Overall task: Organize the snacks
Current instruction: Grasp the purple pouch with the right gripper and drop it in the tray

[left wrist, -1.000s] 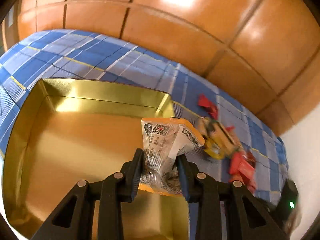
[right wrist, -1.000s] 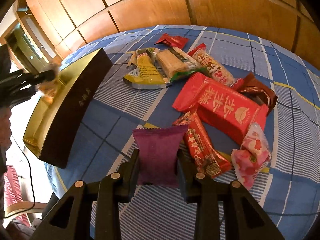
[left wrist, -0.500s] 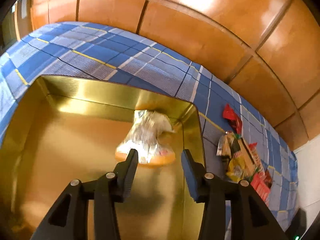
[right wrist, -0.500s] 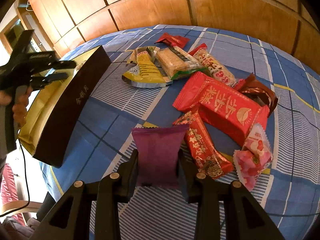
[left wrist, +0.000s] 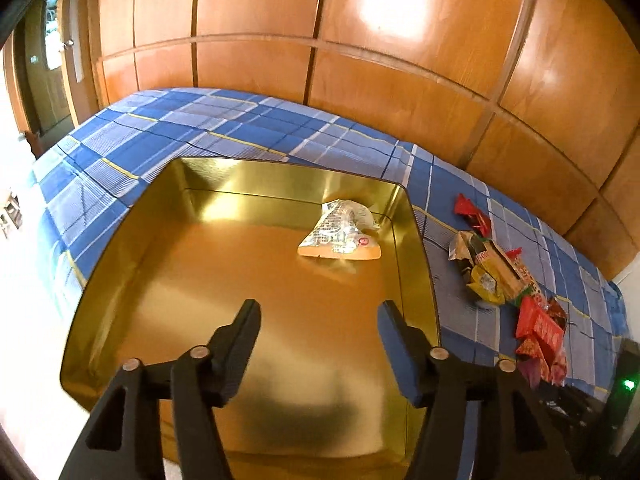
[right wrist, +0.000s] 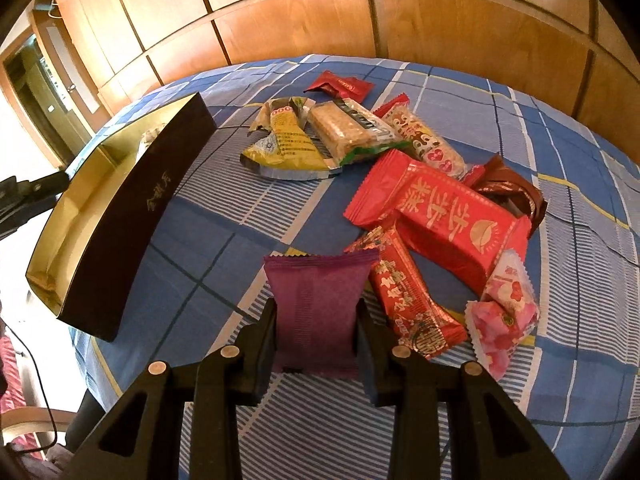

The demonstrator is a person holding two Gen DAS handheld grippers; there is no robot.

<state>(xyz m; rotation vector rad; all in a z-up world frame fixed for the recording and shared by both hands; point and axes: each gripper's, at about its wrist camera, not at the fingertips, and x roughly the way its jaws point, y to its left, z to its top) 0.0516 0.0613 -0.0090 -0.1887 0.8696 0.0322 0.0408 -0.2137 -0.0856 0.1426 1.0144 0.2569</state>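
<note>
My left hand-held gripper [left wrist: 318, 316] has just been opening and has nothing in it. The clear snack bag [left wrist: 340, 230] lies in the gold box [left wrist: 120, 264], near its far corner. My right hand-held gripper [right wrist: 316, 320] squeezes the purple packet [right wrist: 316, 300]. I think it goes into the box next.

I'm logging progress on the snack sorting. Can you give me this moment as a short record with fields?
container: gold-lined box on the blue plaid cloth
in container: one clear-wrapped snack, near the far right corner
left claw: open over the box, jaws have just been opening, nothing between them
right claw: shut on the purple packet
still on the cloth: pile of snacks beside the box, among them a large red packet, a yellow packet and a pink packet
</note>
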